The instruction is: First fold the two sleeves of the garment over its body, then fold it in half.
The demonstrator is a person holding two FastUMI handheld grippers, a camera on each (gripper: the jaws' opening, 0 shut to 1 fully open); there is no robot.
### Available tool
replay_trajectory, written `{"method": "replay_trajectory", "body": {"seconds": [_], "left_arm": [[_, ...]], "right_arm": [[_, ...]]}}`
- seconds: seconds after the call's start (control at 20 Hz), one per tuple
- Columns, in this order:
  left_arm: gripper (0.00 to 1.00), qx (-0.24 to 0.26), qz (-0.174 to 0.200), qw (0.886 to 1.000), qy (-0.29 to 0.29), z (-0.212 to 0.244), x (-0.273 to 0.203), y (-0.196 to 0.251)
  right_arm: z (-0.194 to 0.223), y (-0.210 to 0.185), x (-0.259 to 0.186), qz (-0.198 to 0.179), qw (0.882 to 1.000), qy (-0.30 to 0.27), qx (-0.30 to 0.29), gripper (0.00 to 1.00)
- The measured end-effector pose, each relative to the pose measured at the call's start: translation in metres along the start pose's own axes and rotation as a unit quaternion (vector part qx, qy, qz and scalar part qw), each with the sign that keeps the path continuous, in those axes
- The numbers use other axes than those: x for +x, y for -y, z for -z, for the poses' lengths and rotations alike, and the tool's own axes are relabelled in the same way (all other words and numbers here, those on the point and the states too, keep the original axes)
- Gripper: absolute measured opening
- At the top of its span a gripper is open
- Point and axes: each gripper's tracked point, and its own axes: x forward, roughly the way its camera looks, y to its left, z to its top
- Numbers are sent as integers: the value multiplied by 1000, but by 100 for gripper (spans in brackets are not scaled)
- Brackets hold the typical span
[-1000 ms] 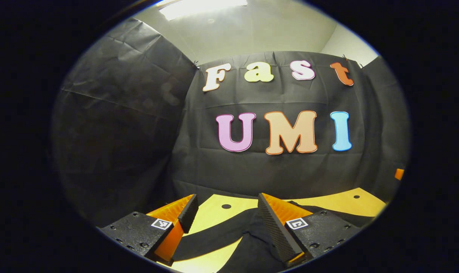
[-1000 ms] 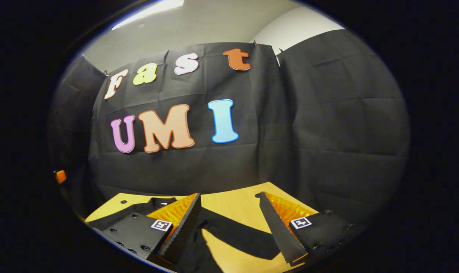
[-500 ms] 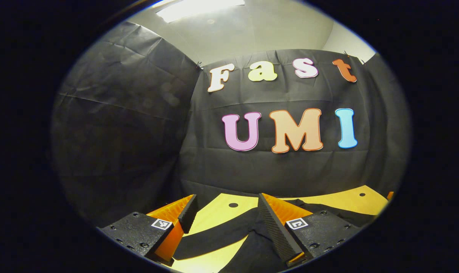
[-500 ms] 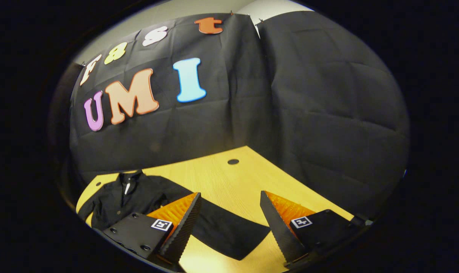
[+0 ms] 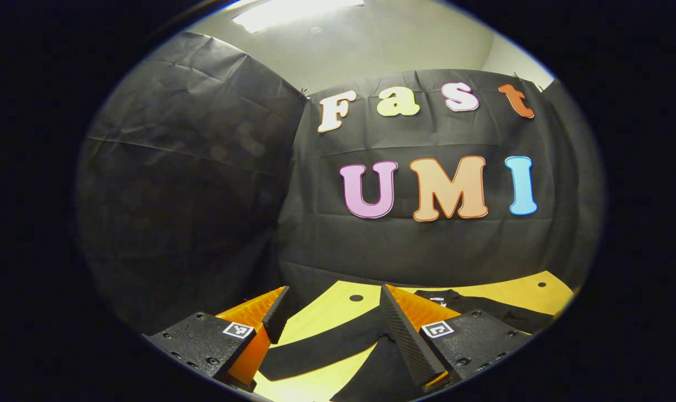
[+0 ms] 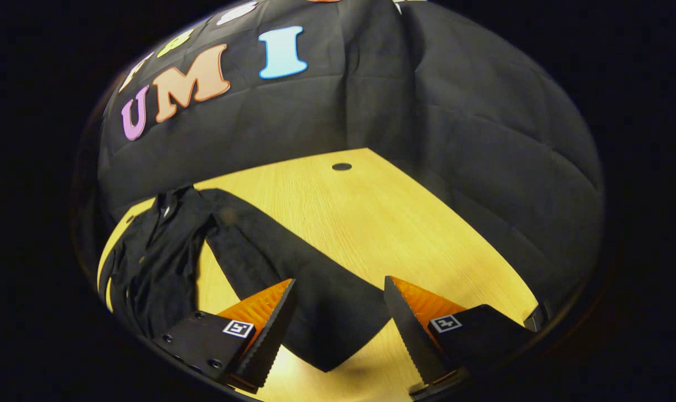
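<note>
A black long-sleeved shirt [image 6: 159,251] lies flat on a light wooden table [image 6: 382,223]. One sleeve [image 6: 293,279] stretches out from the body toward me, and its cuff lies under the gap of my right gripper [image 6: 338,329]. That gripper stands open above the sleeve, with nothing between its fingers. In the left gripper view the other sleeve [image 5: 321,349] runs slantwise across the table, and the shirt's body [image 5: 483,307] lies to the right. My left gripper [image 5: 329,329] hangs open over that sleeve without touching it.
Black cloth walls close the table in at the back and on both sides. A small round hole [image 6: 342,166] sits in the tabletop near the far edge, and another hole [image 5: 356,298] lies beyond the left gripper. Bare wood spreads right of the outstretched sleeve.
My right gripper has tipped downward and moved over the sleeve's cuff, bringing much more table and shirt into sight. The left gripper has drifted slightly. Both stay open.
</note>
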Motion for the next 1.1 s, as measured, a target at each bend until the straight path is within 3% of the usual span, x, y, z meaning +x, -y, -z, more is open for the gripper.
{"method": "replay_trajectory", "body": {"seconds": [0.05,0.1,0.25,0.3,0.35,0.45,0.8,0.85,0.95,1.0,1.1], "left_arm": [[93,-1,-2,1000,-4,2,-1,-1],[92,-2,-3,1000,-7,6,0,-2],[92,-5,-8,1000,-12,8,0,-6],[93,-6,-10,1000,-12,9,-1,-8],[93,-5,-11,1000,-12,10,0,-10],[92,-2,-12,1000,-13,12,1,-11],[93,-8,2,1000,-27,22,2,-5],[93,-9,6,999,-30,25,3,-2],[93,-14,13,999,-36,30,5,2],[93,-18,17,999,-38,32,7,5],[93,-29,28,998,-46,37,9,13]], "right_arm": [[1,-2,3,-4,1000,-7,-8,94],[0,-2,4,-4,1000,-10,-17,99],[16,4,10,0,999,-33,-30,98],[19,4,12,2,999,-41,-34,94],[26,4,15,3,998,-50,-38,99],[41,5,18,3,996,-74,-52,99],[41,8,21,11,998,-54,-31,97],[41,8,20,15,998,-55,-28,94],[41,10,20,19,998,-59,-21,76],[39,10,20,25,997,-62,-22,74],[41,2,22,27,997,-66,-25,44]]}}
